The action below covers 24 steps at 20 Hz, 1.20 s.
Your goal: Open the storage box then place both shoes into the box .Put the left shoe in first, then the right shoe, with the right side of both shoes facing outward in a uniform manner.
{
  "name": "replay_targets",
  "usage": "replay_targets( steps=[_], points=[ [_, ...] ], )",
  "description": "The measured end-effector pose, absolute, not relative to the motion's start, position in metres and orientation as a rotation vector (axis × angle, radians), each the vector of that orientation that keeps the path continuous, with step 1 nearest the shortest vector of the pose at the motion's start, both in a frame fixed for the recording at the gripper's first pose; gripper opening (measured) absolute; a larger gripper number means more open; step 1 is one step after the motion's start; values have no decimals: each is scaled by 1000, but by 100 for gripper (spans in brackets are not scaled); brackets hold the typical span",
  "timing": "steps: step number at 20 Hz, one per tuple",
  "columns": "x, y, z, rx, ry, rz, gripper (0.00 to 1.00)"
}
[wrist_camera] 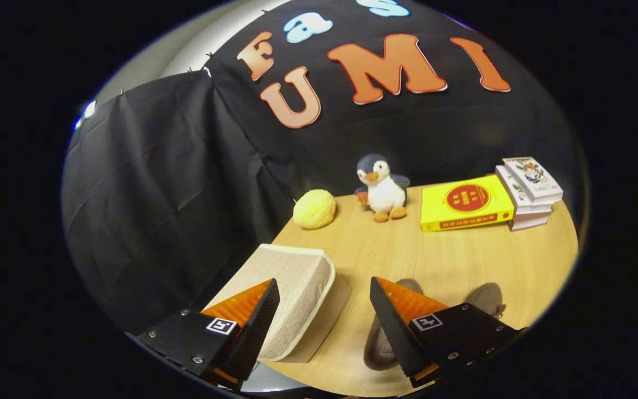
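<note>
Two shoes (pixel 385 332) under gripper (pixel 324 288) | fingers apart | storage box (pixel 291 293) between fingers

Round wooden table (pixel 452 260) and its load. A beige fabric storage box (pixel 291 288), lid closed, sits at the near left edge. Two grey shoes (pixel 488 296) lie at the near edge, largely hidden. Along the far edge, left to right: a yellow bun-shaped toy (pixel 314 209), a plush penguin (pixel 382 188), a yellow book (pixel 466 209), and touching it a stack of white books (pixel 529 191).
</note>
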<state>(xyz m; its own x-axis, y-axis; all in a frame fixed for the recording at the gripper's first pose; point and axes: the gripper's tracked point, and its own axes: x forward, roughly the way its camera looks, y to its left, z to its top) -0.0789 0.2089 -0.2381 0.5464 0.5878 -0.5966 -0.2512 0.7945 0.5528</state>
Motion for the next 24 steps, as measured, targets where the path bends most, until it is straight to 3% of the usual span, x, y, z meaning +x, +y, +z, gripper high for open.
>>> replay_targets(
  steps=[6, 18, 24],
  points=[
    [-100, 255, -276, 618, 1035, 594, 98],
    [-118, 310, -318, 912, 1246, 618, 97],
    [-112, 300, -281, 992, 1208, 630, 83]
  ],
)
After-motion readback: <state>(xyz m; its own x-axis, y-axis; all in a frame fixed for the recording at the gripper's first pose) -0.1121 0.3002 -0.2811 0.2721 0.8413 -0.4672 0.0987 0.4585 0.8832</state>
